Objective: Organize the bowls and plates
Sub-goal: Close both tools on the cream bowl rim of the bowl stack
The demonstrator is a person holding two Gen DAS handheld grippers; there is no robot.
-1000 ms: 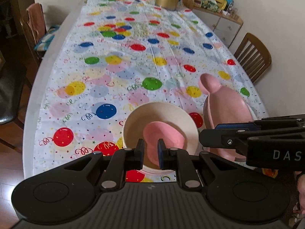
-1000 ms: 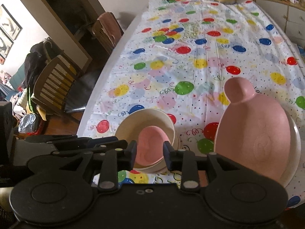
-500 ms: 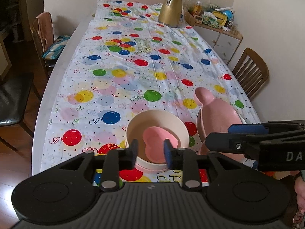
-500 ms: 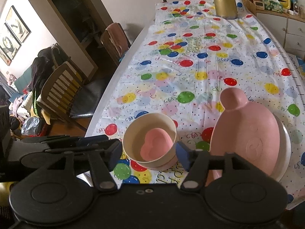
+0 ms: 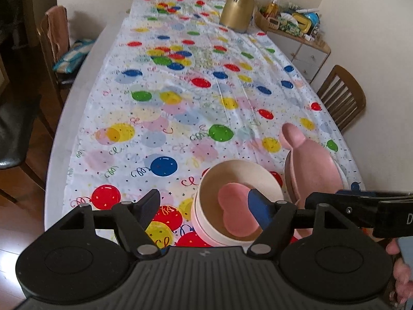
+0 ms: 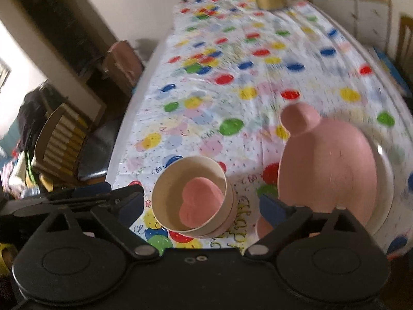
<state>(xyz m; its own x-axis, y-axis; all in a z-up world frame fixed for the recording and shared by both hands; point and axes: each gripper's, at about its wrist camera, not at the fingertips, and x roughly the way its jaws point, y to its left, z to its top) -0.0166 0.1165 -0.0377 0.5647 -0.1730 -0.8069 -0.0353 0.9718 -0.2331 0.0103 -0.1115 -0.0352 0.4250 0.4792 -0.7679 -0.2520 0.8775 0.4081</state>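
The right gripper (image 6: 201, 204) hangs with jaws just opened wide, empty, above a cream bowl (image 6: 192, 196) holding a pink heart dish (image 6: 202, 201); a pink plate (image 6: 327, 170) lies beside it.

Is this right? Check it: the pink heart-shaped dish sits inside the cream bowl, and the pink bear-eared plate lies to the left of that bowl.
One thing is wrong. The pink heart-shaped dish does sit inside the cream bowl, but the pink bear-eared plate lies to the right of that bowl, not the left. The left wrist view shows it, and the right wrist view agrees.
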